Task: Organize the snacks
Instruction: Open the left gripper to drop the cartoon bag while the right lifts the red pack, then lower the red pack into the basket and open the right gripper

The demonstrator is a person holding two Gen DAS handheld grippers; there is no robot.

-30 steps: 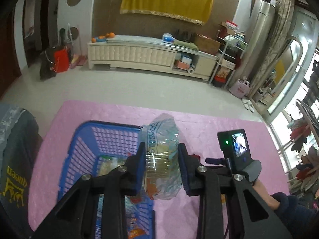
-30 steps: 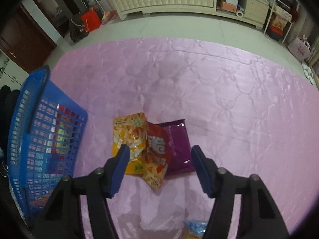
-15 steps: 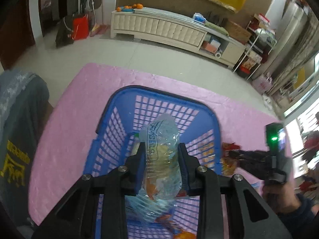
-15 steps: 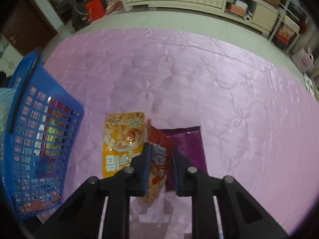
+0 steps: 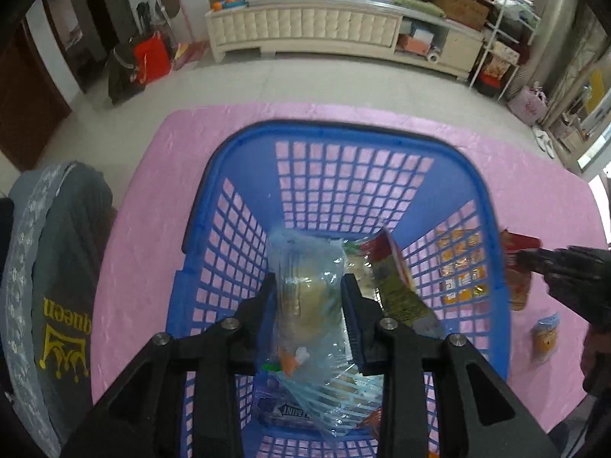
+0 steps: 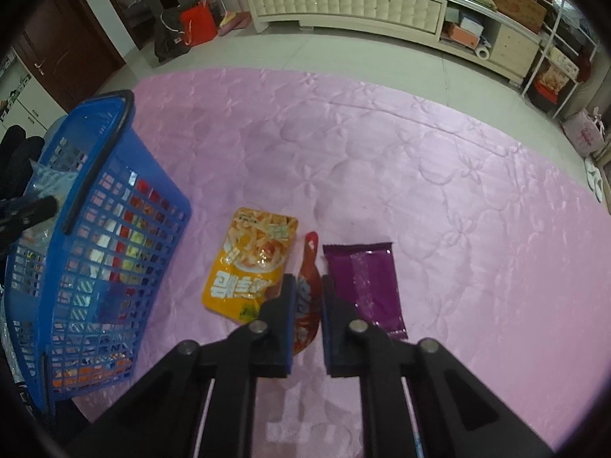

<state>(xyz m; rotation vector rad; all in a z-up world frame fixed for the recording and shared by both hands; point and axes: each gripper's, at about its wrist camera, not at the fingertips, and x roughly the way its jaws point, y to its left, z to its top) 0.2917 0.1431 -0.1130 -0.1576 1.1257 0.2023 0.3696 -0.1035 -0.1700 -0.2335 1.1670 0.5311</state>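
Observation:
Inside the blue mesh basket [image 5: 343, 129], my left gripper [image 5: 307, 297] has a clear bag of snacks [image 5: 301, 267] between its pads; the jaws are opening while the pads still touch the bag. Under it lie other packets, one yellow-red packet [image 5: 397, 286] leaning on the right wall. In the right wrist view the basket [image 6: 95, 175] stands at the left. My right gripper [image 6: 307, 282] is shut on a red snack packet [image 6: 310, 252], pinched on edge just above the cloth. A yellow packet [image 6: 252, 263] lies to its left, a purple packet [image 6: 362, 286] to its right.
A pink quilted cloth [image 6: 420, 152] covers the table. A small clear-blue snack bag [image 5: 546, 336] lies right of the basket. A grey garment with a yellow crown print [image 5: 65, 286] hangs at the table's left edge. Beyond the table are floor and a white cabinet [image 6: 343, 0].
My left gripper carried the clear bag over the basket and sank down into it. My right gripper closed on the red packet, which now stands on edge between the other two.

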